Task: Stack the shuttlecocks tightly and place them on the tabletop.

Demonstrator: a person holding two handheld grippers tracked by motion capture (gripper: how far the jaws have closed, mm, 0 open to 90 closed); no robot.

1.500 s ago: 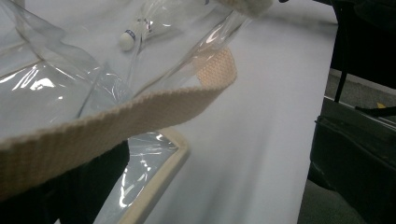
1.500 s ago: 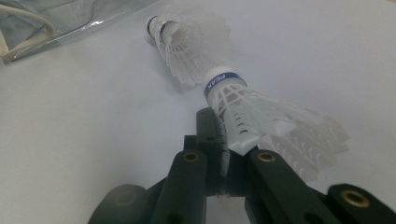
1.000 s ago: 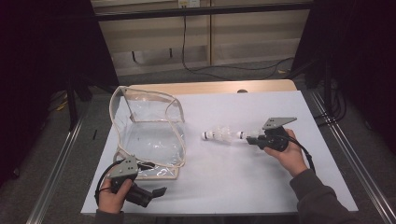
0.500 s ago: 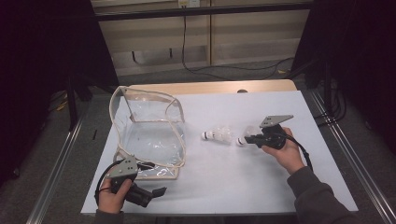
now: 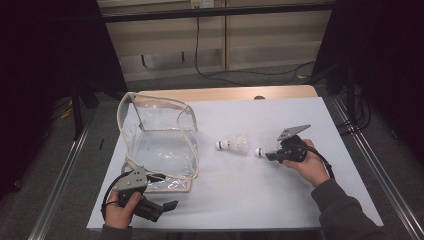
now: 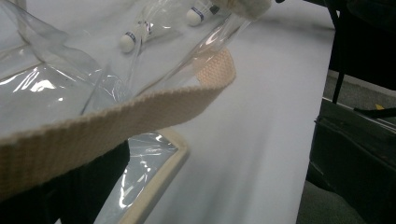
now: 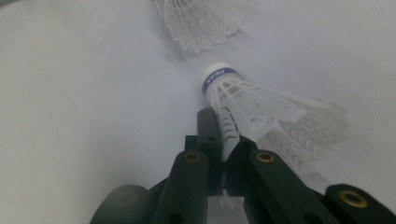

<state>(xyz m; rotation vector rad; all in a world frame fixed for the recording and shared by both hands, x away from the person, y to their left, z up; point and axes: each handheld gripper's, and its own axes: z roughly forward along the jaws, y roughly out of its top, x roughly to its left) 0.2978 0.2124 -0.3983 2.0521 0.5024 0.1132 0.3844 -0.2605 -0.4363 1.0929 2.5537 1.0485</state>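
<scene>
A dark room lies around my table [image 5: 280, 200], which is covered with a pale sheet, with a wooden edge showing at the far side and cables on the floor beyond. The biggest thing on it is a clear plastic bag [image 5: 160, 145] with beige trim, standing open at the left half of the table. Its beige strap [image 6: 116, 121] crosses the left gripper view, close in front of the camera. My left gripper [image 5: 150, 207] rests at the near left corner of the table, just beside the bag's near edge; I cannot tell whether its fingers are clenched or released. My right gripper [image 5: 265, 152] lies at the right of the middle, its fingers clenched on the feathers of a shuttlecock [image 7: 243, 107], whose white cork with a blue band points away from me toward the bag. A second shuttlecock [image 5: 232, 145] lies on the table between that one and the bag, just beside the held one and apart from the bag.
</scene>
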